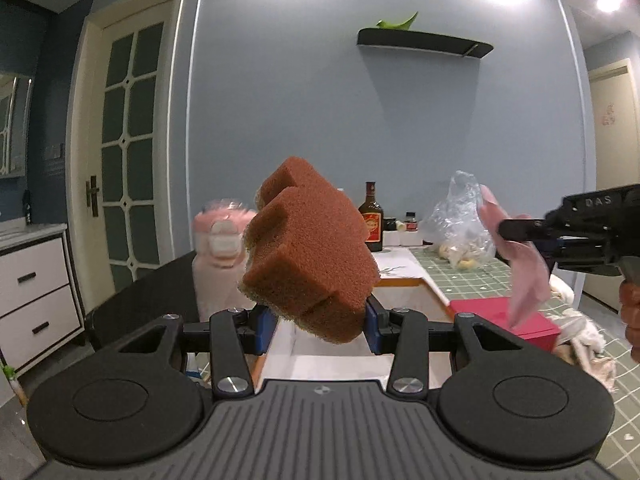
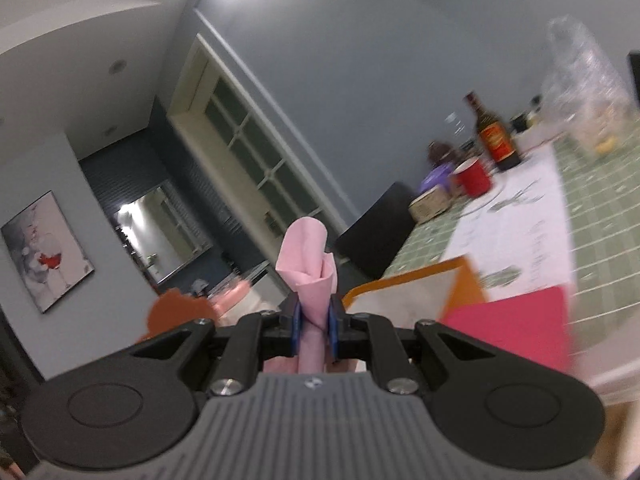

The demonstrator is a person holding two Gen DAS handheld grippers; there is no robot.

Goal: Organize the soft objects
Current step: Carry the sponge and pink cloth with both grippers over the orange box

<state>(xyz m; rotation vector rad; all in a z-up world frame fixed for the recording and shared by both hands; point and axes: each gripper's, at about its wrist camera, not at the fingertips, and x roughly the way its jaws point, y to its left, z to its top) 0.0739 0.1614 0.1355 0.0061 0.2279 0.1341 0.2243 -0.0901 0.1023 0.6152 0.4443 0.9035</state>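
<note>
My left gripper (image 1: 320, 326) is shut on a brown notched sponge (image 1: 308, 248) with a yellowish scouring layer, held up in the air above a white open box (image 1: 332, 364). My right gripper (image 2: 314, 330) is shut on a rolled pink cloth (image 2: 310, 268) and holds it aloft. In the left wrist view the right gripper (image 1: 516, 230) comes in from the right with the pink cloth (image 1: 520, 264) hanging from it, above a red box (image 1: 504, 316). The sponge shows at the lower left of the right wrist view (image 2: 176, 310).
A table with a green checked cloth (image 1: 460, 276) carries a dark bottle (image 1: 371, 218), a clear plastic bag (image 1: 460, 220), a red mug (image 2: 474, 176) and a white rag (image 1: 584, 332). A black chair back (image 1: 156, 296) and a pink-white container (image 1: 222, 240) stand at the left.
</note>
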